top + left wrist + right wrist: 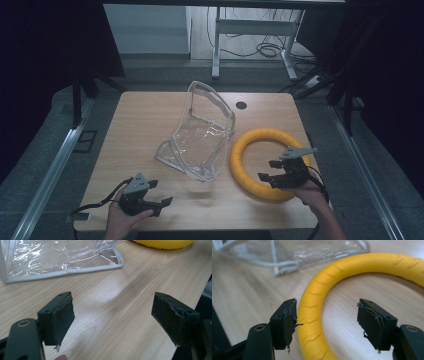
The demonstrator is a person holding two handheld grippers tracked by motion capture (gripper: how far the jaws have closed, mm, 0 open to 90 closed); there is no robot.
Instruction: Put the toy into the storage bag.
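2 handheld grippers work over a wooden table (150, 115) holding 1 yellow foam ring (250, 170) and 1 clear plastic zip bag (200, 137), which stands half open at the table's middle, just left of the ring. The right gripper (272, 170) hovers above the ring's near right arc with its jaws spread wide and gripping nothing; in the right gripper view the ring (317, 315) passes just inside the left jaw, off centre. The left gripper (162, 204) sits near the front left edge, jaws likewise wide apart and empty, well apart from the bag (62, 257). Judged risks: closing off centre could pinch the soft foam at its edge and let the ring slip or flip out; the light, floppy bag could slide or collapse if the ring pushes it while nothing steadies it.
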